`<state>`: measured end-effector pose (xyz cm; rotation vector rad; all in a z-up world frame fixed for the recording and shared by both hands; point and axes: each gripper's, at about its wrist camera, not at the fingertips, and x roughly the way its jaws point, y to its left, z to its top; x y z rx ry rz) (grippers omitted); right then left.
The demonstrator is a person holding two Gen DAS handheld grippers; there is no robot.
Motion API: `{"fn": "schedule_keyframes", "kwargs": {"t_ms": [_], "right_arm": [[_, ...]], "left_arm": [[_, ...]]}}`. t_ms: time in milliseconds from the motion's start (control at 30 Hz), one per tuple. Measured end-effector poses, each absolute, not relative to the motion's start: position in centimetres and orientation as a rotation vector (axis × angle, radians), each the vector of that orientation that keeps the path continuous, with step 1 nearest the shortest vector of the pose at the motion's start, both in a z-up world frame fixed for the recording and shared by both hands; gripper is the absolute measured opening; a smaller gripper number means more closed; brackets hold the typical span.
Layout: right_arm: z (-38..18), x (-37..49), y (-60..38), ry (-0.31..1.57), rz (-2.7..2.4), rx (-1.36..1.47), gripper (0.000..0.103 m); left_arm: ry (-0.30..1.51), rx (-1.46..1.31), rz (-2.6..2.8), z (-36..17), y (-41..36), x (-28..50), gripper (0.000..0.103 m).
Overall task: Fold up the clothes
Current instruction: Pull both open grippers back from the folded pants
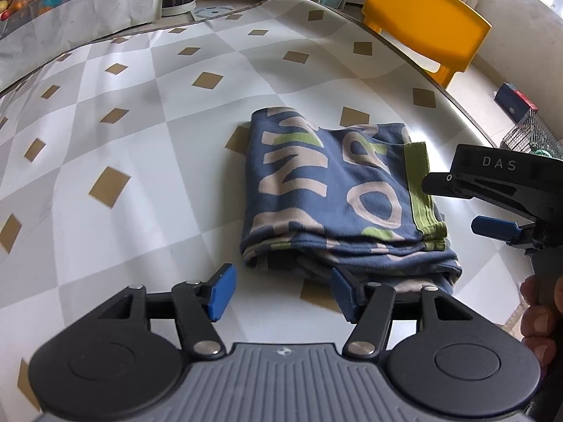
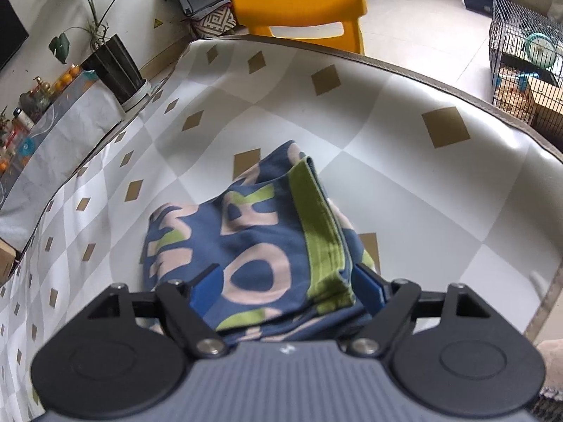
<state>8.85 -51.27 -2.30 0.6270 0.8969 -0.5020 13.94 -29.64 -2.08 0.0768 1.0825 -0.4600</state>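
A folded blue garment [image 1: 334, 193] with beige letters and a green band lies flat on the checkered table [image 1: 140, 140]. My left gripper [image 1: 283, 293] hovers at its near left corner, open, with only tabletop between the blue pads. The right pad overlaps the garment's front edge in the view. My right gripper [image 1: 461, 207] enters from the right beside the green band, its fingers apart and holding nothing. In the right wrist view the right gripper [image 2: 286, 286] stands open above the garment [image 2: 253, 239], whose green band [image 2: 323, 239] runs toward the right pad.
A yellow chair [image 1: 425, 24] stands past the table's far edge [image 2: 440, 77]. A potted plant [image 2: 112, 66] and small items sit on a covered surface at the left. A wire cage [image 2: 524, 63] is on the floor at the right. A hand [image 1: 538, 313] grips the right handle.
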Motion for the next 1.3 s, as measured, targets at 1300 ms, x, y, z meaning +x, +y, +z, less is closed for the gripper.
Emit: {"fn": "schedule_keyframes", "kwargs": {"t_ms": [1300], "right_arm": [[-0.5,3.4,-47.2,1.105,-0.614,0.616,0.082]], "left_arm": [[0.997,0.187,-0.440,7.5,-25.2,3.1,0.077]]}}
